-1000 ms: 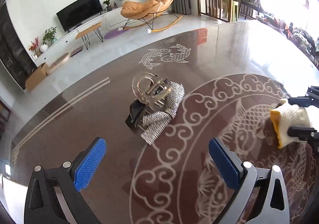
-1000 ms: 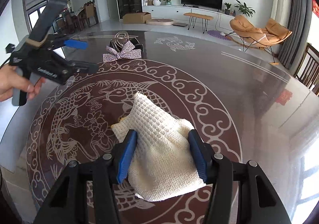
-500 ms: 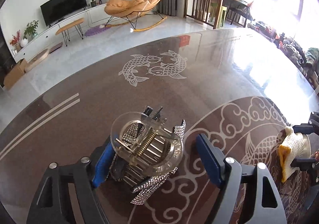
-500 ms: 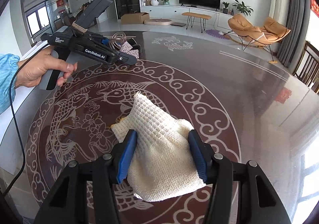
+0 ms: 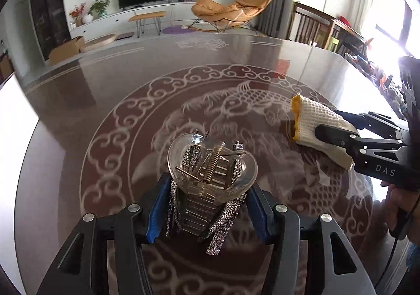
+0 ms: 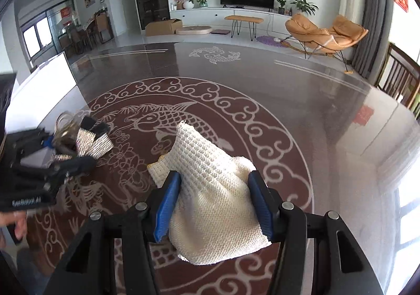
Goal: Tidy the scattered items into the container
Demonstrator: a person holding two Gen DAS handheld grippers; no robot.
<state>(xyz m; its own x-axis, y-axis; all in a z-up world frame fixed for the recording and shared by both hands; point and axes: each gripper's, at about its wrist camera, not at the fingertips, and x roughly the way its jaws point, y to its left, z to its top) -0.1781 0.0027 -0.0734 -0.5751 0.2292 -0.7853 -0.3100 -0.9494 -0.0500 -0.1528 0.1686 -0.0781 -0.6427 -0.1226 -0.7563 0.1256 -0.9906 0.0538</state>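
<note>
1. Clear hair claw [image 5: 210, 176] with rhinestone bow, over the table's [image 5: 78, 111] patterned centre, pinched in the left gripper [image 5: 207, 205]; jaws have just been closing on it, likely for transfer.
2. Knitted pouch [image 6: 210, 190], presumably the container, is clamped by the right gripper [image 6: 214, 205], mouth toward the claw.

Both black grippers [image 5: 207, 213] [image 6: 214, 208] carry blue-padded jaws, silver screws and white lettering on the body.
</note>
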